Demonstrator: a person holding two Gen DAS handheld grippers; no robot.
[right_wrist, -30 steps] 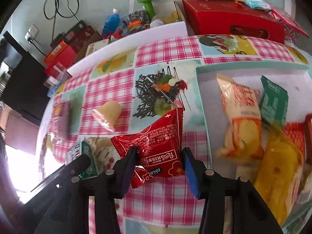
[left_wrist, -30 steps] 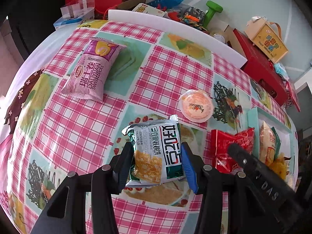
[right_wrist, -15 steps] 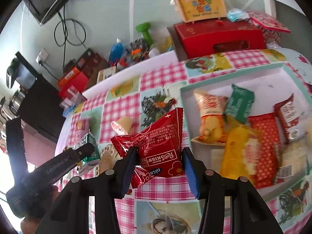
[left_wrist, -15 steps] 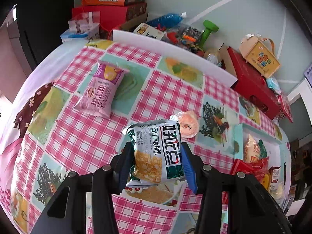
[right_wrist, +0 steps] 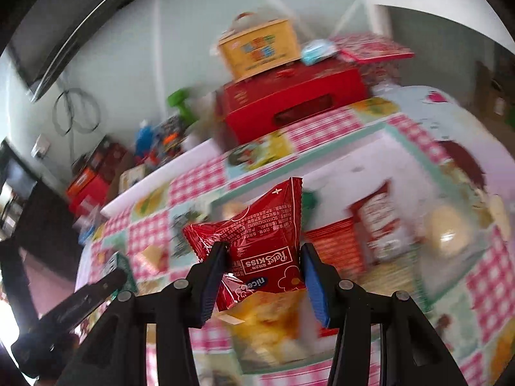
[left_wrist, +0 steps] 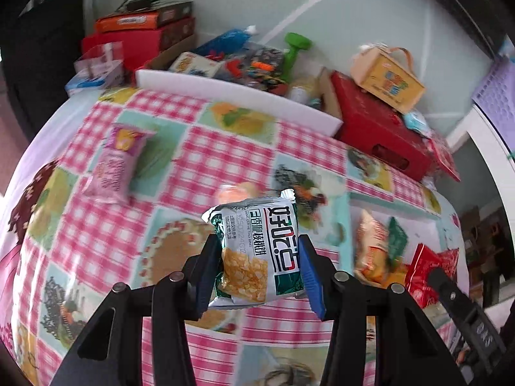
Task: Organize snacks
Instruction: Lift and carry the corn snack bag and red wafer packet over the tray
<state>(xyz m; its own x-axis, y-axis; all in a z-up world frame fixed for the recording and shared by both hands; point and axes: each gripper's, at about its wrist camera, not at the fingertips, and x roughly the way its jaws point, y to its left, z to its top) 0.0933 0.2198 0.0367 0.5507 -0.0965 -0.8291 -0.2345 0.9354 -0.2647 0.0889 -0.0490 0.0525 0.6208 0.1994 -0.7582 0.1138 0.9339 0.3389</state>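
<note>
My left gripper [left_wrist: 259, 257] is squeezed tight on a white and green snack bag [left_wrist: 257, 251], one blue pad on each side. The bag stands up between the fingers, up in the air over the pink check table [left_wrist: 225, 157].

Ahead and to the left of it a pink snack bag [left_wrist: 119, 164] lies flat on the cloth, well apart from my grip. Just past the top of my bag I see sth orange and round, but it's too blurry to tell what. To the right of the gripper is a white tray [left_wrist: 386, 206] w/ snacks in it — an orange pack [left_wrist: 370, 244] and a small green one [left_wrist: 396, 236] lie close together.

My right gripper [right_wrist: 262, 263] is shut on a red snack bag [right_wrist: 257, 241] that says "KISS". The bag sticks up and leans a bit to the right. It hangs over the near-left part of the tray [right_wrist: 338, 164]. Right under it is a yellow pack [right_wrist: 267, 325] — blurry. To the right, in the tray, are red packs [right_wrist: 379, 222] and a pale round thing [right_wrist: 447, 234]. The other gripper shows low on the left.
</note>
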